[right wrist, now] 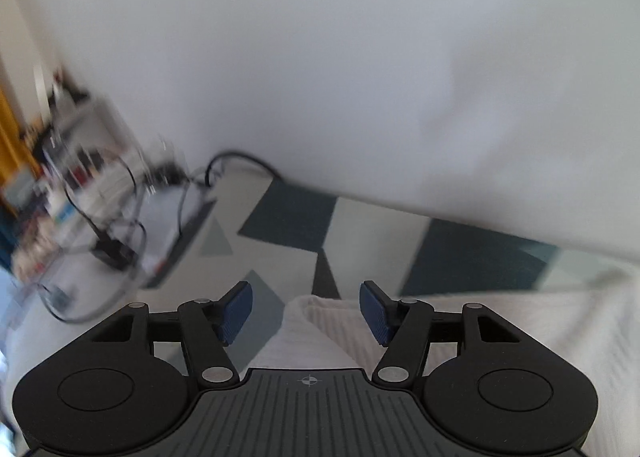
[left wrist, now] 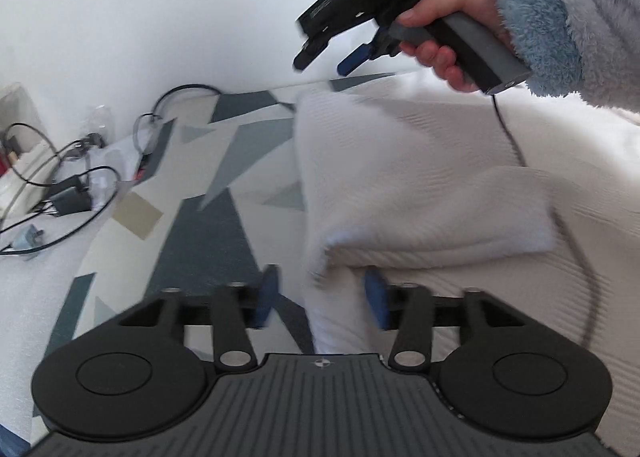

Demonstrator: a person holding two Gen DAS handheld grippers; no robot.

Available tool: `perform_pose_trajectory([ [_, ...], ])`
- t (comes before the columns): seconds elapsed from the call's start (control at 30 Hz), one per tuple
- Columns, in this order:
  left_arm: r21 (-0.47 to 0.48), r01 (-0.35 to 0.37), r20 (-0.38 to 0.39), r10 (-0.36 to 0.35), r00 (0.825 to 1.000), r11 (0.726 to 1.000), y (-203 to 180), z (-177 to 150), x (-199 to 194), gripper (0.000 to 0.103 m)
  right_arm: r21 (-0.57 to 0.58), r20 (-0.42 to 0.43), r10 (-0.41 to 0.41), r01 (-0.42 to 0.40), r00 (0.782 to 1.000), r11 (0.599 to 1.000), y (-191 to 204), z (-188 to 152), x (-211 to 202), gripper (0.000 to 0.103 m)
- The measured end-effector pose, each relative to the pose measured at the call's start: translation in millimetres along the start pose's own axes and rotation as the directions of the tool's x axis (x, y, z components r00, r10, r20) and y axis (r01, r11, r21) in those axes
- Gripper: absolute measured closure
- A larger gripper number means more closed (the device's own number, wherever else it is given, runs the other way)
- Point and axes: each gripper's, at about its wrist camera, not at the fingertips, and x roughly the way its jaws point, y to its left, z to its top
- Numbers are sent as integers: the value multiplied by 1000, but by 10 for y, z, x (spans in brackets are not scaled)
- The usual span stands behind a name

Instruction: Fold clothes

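**Both grippers open above a partly folded white garment**

The white ribbed garment lies on a surface covered with a blue, grey and cream geometric-patterned cloth. Whether that surface is a bench or a bed cannot be determined. One flap of the garment is folded over onto its body, forming a doubled layer with a rounded fold edge close in front of the left gripper.

The left gripper has its jaws spread, with the garment's left edge lying below the gap; the blue pads do not press on the fabric. The right gripper is likewise spread, with a corner of the garment visible below and between its pads, not pinched. This state is consistent with a fold having been laid down and released, so that the cloth rests flat under its own weight.

The left wrist view shows what the right wrist view does not: the folded flap, most of the garment's extent, the right gripper seen from outside held clear above the far edge of the garment, the hand on its handle and a fluffy blue-grey sleeve. The right wrist view shows only the garment's far corner, the patterned cloth beyond it, the white wall, and blurred cables at the left.
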Motion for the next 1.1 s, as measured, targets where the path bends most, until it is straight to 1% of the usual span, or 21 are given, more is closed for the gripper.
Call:
perform_pose_trajectory([
  [0.07,11,39,-27,-39,999,999,-30,-53,-45,51,67,21,-7,5,1000,998,-208,-29,-312,47],
  [0.13,10,48,-42,-47,998,999,-53,-123,-63,51,97,39,-62,58,997,994,-398,-102,-642,47],
  [0.17,7,50,-48,-49,998,999,-60,-158,-68,51,110,43,-105,100,994,989,-489,-175,-811,47],
  [0.23,-18,52,-50,-53,997,998,-42,-195,-79,51,145,49,-200,191,979,971,-628,-354,-1092,47],
  [0.3,-55,52,-59,-56,997,997,-6,-195,-73,51,198,39,-272,260,961,945,-738,-582,-1321,47],
  [0.37,-69,48,-63,-53,997,996,8,-188,-64,51,257,4,-300,289,954,922,-818,-817,-1425,45],
  [0.43,-71,44,-66,-49,997,996,13,-183,-58,51,285,-35,-299,297,954,912,-858,-994,-1393,46],
  [0.47,-69,43,-68,-48,997,997,14,-180,-57,51,288,-43,-300,300,953,910,-858,-1058,-1350,48],
  [0.5,-65,39,-71,-44,996,997,14,-175,-57,50,276,-29,-309,305,951,912,-828,-1095,-1316,49],
  [0.53,-60,34,-75,-38,996,998,15,-170,-56,50,247,-15,-308,302,951,921,-779,-1102,-1278,63],
  [0.57,-55,28,-78,-32,996,998,15,-165,-56,50,220,-6,-307,300,952,928,-733,-1108,-1239,95],
  [0.6,-48,21,-81,-25,996,999,14,-160,-56,50,212,-13,-305,301,952,930,-707,-1100,-1199,99],
  [0.67,-33,4,-86,-7,996,999,10,-153,-60,50,214,28,-320,307,947,927,-697,-1021,-1179,100],
  [0.77,-21,-12,-92,10,996,1000,35,-148,-61,49,240,82,-356,329,931,914,-781,-843,-1165,100],
  [0.83,-24,-20,-94,17,995,1000,65,-148,-60,48,256,74,-358,329,931,909,-843,-767,-1114,100],
  [0.93,-35,-30,-95,26,995,999,143,-153,-59,46,212,39,-358,343,933,915,-832,-780,-997,100],
  [1.0,-47,-40,-97,36,995,998,223,-165,-59,43,207,38,-360,345,932,916,-839,-824,-974,99],
  [1.03,-54,-38,-98,33,995,998,259,-169,-57,40,206,39,-361,346,932,916,-841,-844,-964,99],
  [1.1,-58,-22,-101,16,995,998,302,-167,-54,40,211,48,-363,346,931,914,-843,-861,-963,99],
])
